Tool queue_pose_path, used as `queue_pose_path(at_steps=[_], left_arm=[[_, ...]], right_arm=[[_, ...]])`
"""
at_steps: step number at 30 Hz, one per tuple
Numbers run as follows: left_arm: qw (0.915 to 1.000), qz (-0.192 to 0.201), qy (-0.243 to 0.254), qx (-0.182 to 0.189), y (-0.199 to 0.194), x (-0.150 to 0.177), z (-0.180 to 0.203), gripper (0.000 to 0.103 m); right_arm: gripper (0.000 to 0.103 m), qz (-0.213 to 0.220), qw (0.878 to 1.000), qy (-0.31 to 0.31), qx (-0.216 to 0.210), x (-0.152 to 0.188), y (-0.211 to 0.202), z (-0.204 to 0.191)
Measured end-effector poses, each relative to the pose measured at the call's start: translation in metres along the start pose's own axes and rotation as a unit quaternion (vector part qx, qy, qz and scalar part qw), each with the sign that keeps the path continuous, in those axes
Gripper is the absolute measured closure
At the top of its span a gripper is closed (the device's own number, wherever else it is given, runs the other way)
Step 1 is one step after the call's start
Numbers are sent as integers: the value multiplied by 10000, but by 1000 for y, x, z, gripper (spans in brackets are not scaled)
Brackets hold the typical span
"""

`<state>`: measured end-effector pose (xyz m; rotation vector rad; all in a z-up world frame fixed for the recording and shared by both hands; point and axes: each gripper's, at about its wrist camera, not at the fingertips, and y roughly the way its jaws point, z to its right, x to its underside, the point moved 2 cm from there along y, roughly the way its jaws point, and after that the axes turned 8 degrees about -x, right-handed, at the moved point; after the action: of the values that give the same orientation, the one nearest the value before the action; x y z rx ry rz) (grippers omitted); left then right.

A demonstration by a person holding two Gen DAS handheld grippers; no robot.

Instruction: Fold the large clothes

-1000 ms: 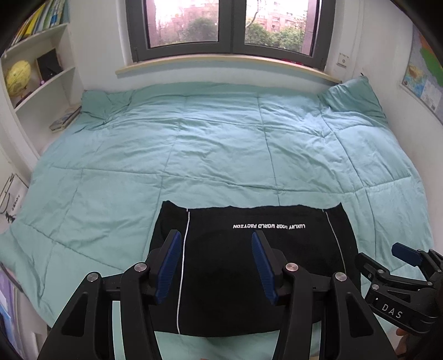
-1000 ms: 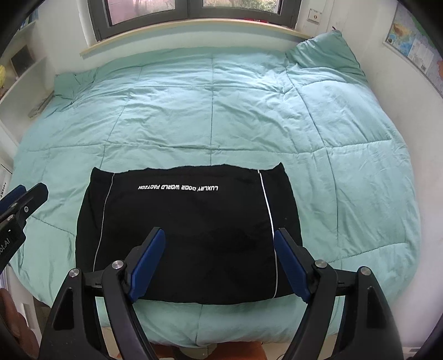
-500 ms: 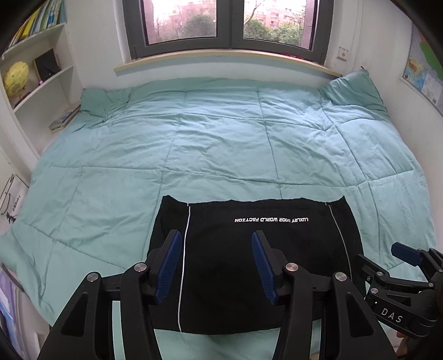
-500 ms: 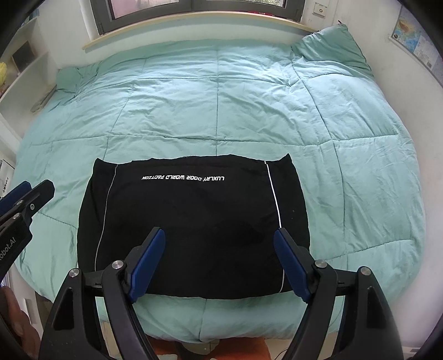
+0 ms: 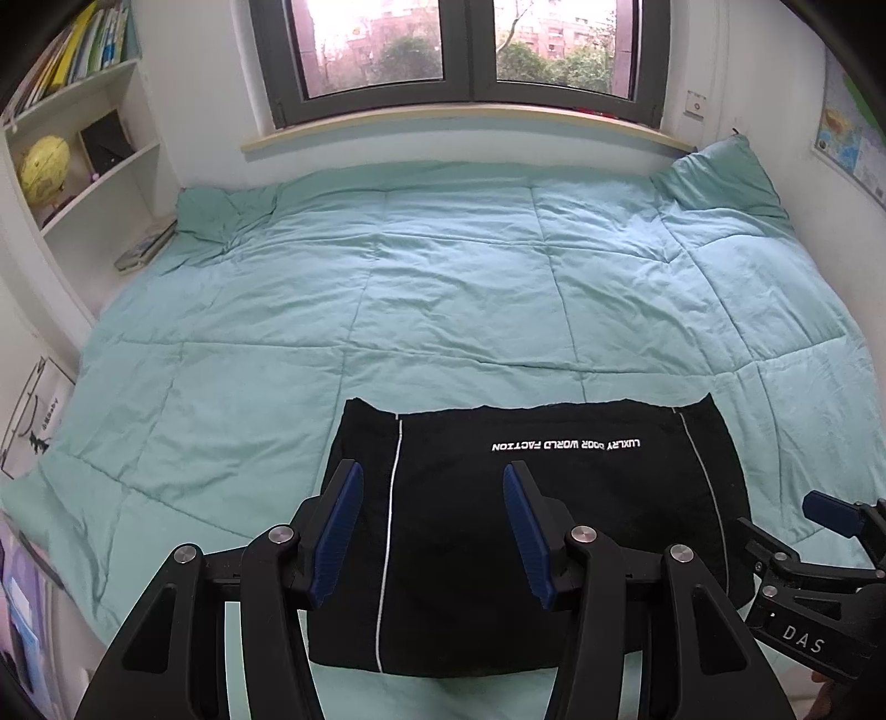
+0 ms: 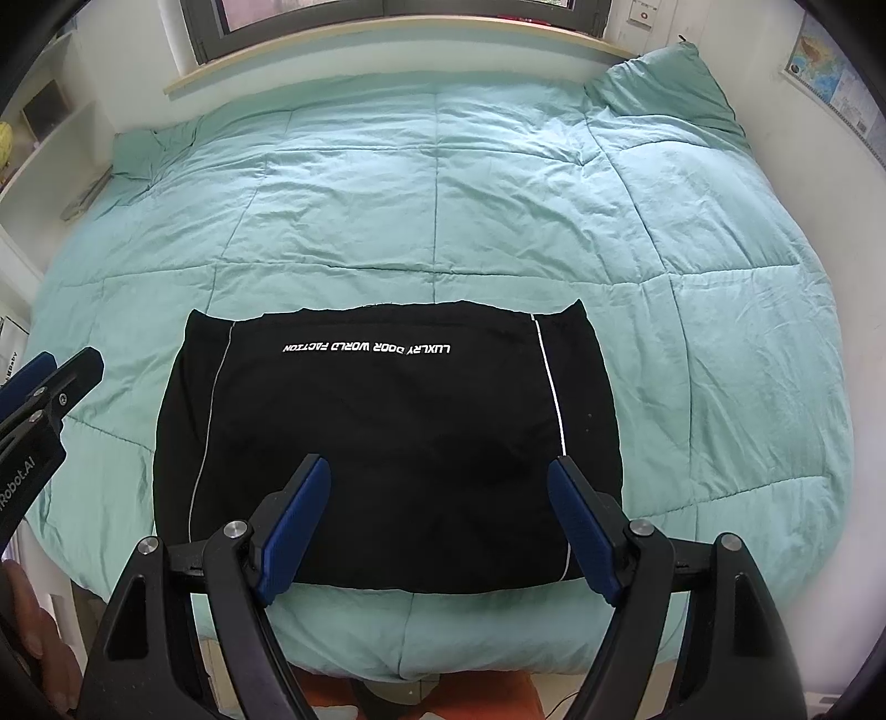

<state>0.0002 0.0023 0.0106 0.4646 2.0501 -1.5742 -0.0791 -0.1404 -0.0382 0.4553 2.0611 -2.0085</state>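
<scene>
A black garment (image 5: 554, 498) with thin white side stripes and a line of white lettering lies folded into a flat rectangle near the front edge of the bed. The right wrist view shows the same garment (image 6: 387, 421) from more overhead. My left gripper (image 5: 432, 476) hovers over the garment's left part, its blue pads apart and nothing between them. My right gripper (image 6: 438, 465) hangs over the garment's near right part, open wider and also empty. Each gripper shows at the edge of the other's view: the right gripper (image 5: 830, 515) and the left gripper (image 6: 55, 376).
A teal quilt (image 5: 443, 288) covers the whole bed, with a pillow (image 5: 714, 177) at the back right under the window (image 5: 454, 50). White shelves (image 5: 83, 166) with books and a yellow globe line the left wall. A hand (image 6: 33, 648) shows at the lower left.
</scene>
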Motion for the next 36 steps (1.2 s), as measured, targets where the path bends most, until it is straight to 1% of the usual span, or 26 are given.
queue_pose_path(at_steps=[19,32,34,36], left_arm=[[9998,-105,140,-14,7,4,3,49],[9998,-83,162,-35,8,3,3,49],[9998,-51,159,-70,8,3,2,49],[9997,-20,156,-183,9,2,1,49]], right_arm=[[21,-135,9999,-13,-37,5,7,1],[21,-175,9998,-47,-39,4,10,-1],[21,-178,9998,-44,-39,4,10,-2],[21,-182,9998,-61,-42,4,11,-3]])
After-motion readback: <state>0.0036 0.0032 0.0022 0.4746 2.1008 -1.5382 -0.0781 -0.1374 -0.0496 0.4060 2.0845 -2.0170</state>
